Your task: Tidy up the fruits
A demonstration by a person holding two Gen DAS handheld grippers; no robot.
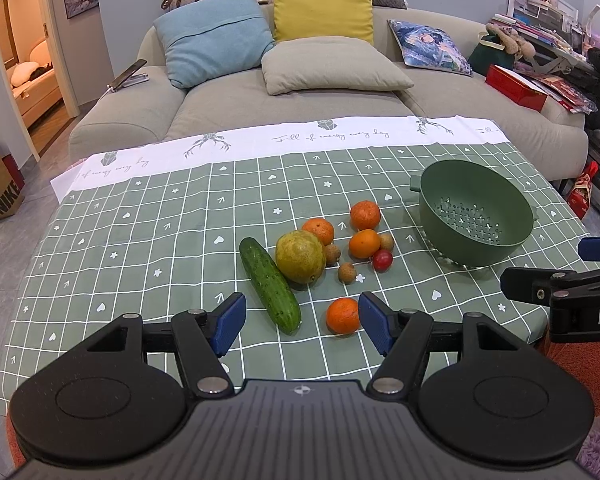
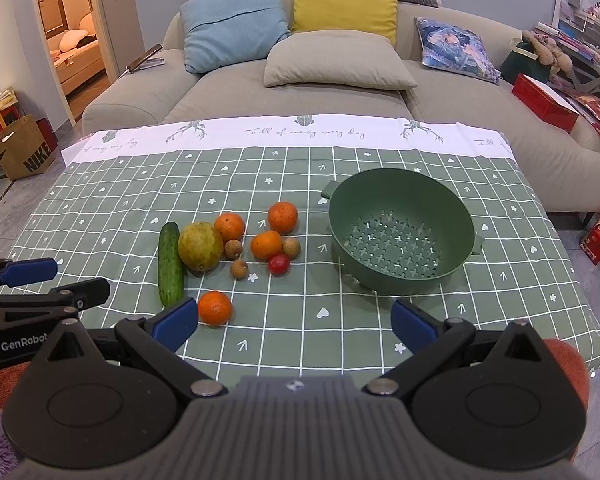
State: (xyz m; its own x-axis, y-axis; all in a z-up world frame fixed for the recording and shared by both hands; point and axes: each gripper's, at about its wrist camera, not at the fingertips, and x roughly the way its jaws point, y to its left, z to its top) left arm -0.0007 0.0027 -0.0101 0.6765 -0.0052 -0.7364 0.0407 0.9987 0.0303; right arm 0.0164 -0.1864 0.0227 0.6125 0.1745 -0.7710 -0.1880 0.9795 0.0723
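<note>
Nothing picked yet: both tongs wide and empty, left gripper point(image 1: 302, 326) just short of the near orange point(image 1: 343, 315), right gripper point(image 2: 295, 326) facing the empty colander point(image 2: 400, 236); next, close on that orange.

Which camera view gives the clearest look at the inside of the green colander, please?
The right wrist view: the green colander sits near centre, its perforated floor fully open to the camera. The left wrist view shows it off to the side, its floor partly hidden by the near wall.

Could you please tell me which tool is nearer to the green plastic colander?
The right tool: the green plastic colander sits just ahead of its right-hand finger. The left tool sits farther left, facing the fruit.
</note>
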